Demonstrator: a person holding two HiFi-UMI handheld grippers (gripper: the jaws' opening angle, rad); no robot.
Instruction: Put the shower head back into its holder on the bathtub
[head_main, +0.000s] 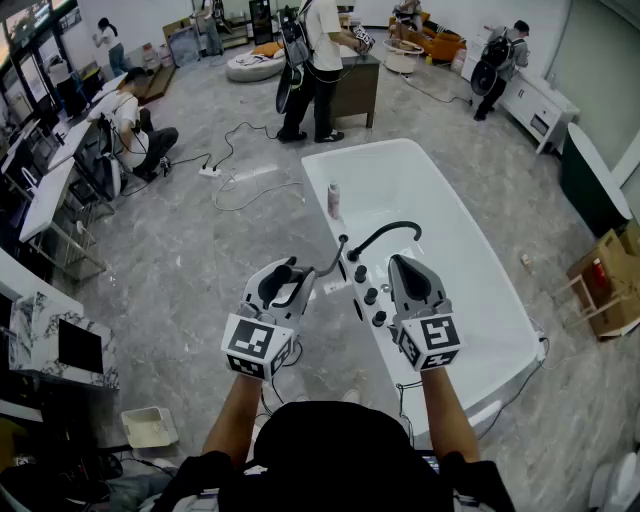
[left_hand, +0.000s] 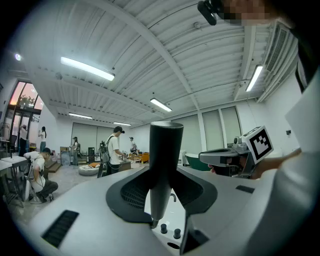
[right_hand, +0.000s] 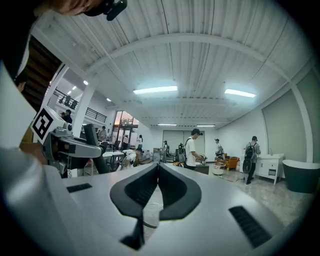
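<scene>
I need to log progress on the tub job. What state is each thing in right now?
left gripper: shut on the shower head.
shower head: upright between the jaws, not yet in its holder.
right gripper: shut, nothing between the jaws.
bottle: upright on the bathtub's rim.
bathtub: no water showing inside.

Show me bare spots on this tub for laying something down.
Free: the bathtub along its long right rim, and its basin floor beyond the spout. The left rim is bare past the bottle. Crowded: the near deck, around the knobs and spout.
</scene>
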